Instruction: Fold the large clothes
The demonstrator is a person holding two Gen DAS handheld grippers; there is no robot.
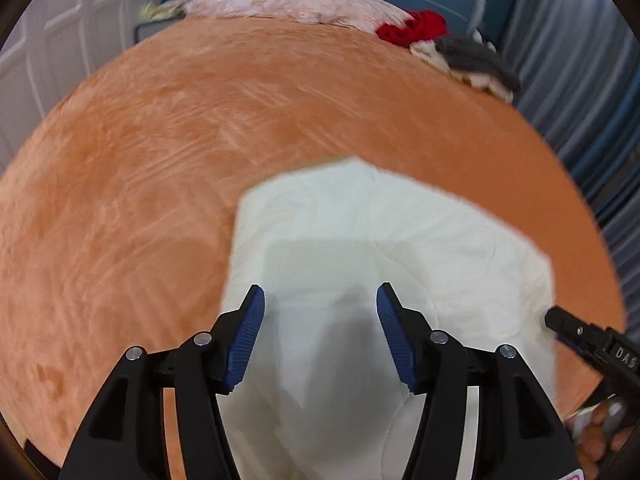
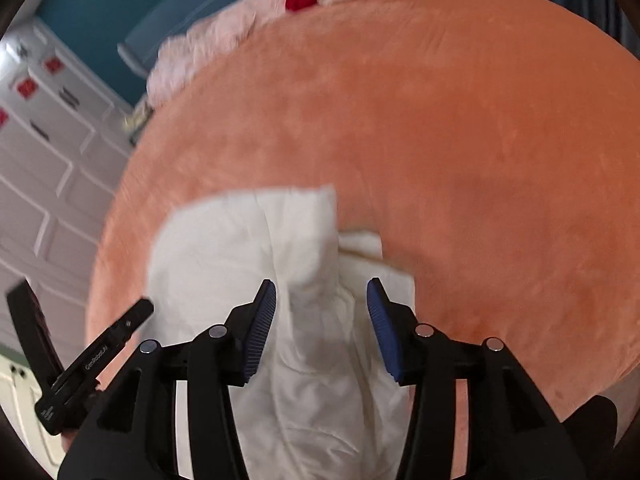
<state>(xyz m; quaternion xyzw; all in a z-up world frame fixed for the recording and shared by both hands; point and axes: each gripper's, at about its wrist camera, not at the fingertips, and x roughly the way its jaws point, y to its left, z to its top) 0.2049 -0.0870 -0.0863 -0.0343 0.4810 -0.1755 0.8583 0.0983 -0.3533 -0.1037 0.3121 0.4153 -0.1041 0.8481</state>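
Note:
A white garment [image 1: 360, 240] lies partly folded on the orange bed cover [image 1: 160, 160], near its front edge. My left gripper [image 1: 320, 300] is open and hovers over the garment's near part, holding nothing. The garment also shows in the right wrist view [image 2: 240, 248], with a folded flap raised in the middle. My right gripper [image 2: 322, 294] is open above that flap, its jaws either side of it and apart from it. The right gripper's tip shows in the left wrist view [image 1: 560, 320] at the garment's right edge. The left gripper shows at the left of the right wrist view [image 2: 120, 332].
A pile of pink, red [image 1: 416, 26] and grey clothes [image 1: 472, 58] lies along the bed's far edge. A white panelled door [image 2: 48, 168] stands to the left and blue-grey curtains [image 1: 580, 80] to the right. The orange bed cover [image 2: 440, 140] stretches wide beyond the garment.

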